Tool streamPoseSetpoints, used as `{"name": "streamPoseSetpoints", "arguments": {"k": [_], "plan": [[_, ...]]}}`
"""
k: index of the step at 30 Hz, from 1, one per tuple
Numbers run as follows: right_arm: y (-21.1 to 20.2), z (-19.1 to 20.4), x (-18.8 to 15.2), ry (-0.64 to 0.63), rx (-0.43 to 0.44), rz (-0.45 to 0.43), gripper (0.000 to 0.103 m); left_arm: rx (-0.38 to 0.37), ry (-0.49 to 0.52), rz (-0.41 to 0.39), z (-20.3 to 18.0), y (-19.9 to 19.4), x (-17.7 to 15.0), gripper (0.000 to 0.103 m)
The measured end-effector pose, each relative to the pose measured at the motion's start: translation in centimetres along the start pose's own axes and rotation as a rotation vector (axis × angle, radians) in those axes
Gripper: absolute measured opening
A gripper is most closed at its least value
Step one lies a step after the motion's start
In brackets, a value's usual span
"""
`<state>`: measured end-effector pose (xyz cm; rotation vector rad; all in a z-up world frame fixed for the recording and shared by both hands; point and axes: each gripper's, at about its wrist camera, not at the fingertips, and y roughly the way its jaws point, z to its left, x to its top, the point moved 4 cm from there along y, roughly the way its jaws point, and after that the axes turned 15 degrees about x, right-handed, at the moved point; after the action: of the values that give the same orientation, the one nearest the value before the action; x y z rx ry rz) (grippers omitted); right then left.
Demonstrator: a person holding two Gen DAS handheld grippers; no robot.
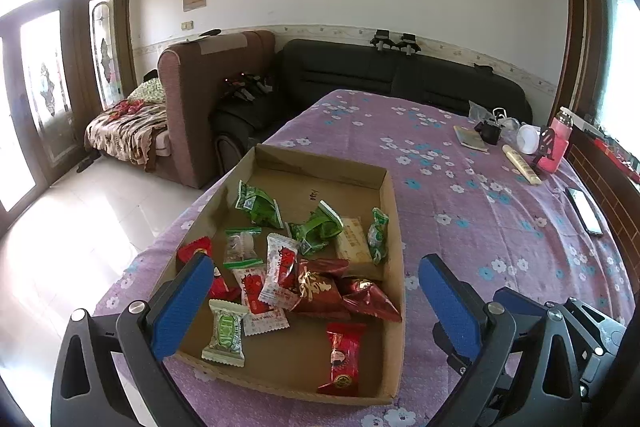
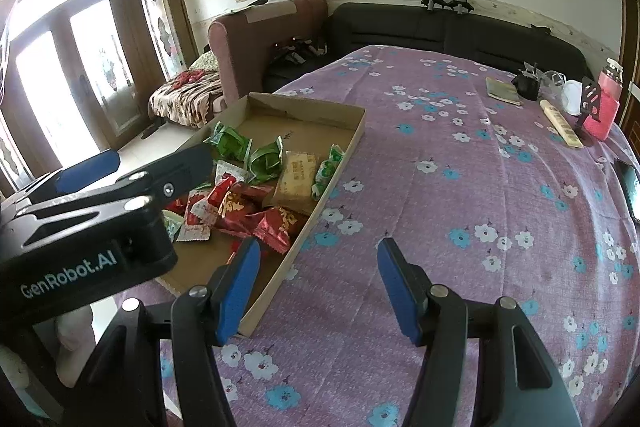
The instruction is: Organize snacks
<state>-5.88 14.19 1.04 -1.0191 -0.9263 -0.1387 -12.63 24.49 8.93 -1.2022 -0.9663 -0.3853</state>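
Observation:
A shallow cardboard tray (image 1: pixel 390 211) sits on the purple flowered tablecloth (image 1: pixel 460 187) at the table's left edge. It holds several wrapped snacks: green packets (image 1: pixel 258 205), red packets (image 1: pixel 320 287), white-and-red packets (image 1: pixel 278 271), a beige bar (image 1: pixel 354 241) and a red candy (image 1: pixel 342 357). My left gripper (image 1: pixel 316 275) is open and empty, hovering over the tray's near end. My right gripper (image 2: pixel 318 259) is open and empty, above the cloth beside the tray's right wall (image 2: pixel 320 203). The left gripper's body (image 2: pixel 92 227) shows in the right wrist view.
At the table's far right lie a booklet (image 1: pixel 470 139), a black item (image 1: pixel 490 131), a white cup (image 1: pixel 528 139), a cream tube (image 1: pixel 522 165), a pink bottle (image 1: pixel 558 143) and a phone (image 1: pixel 584 211). A black sofa (image 1: pixel 400 75) and brown armchair (image 1: pixel 188 99) stand behind.

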Motion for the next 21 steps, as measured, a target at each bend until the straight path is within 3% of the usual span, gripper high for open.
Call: {"name": "streamPoseSetpoints", "arguments": {"k": [21], "plan": [[0.18,0.18,-0.62,-0.011,0.001,0.012,0.061,-0.009,-0.001,0.005,-0.02,-0.22,-0.33,0.103]]}}
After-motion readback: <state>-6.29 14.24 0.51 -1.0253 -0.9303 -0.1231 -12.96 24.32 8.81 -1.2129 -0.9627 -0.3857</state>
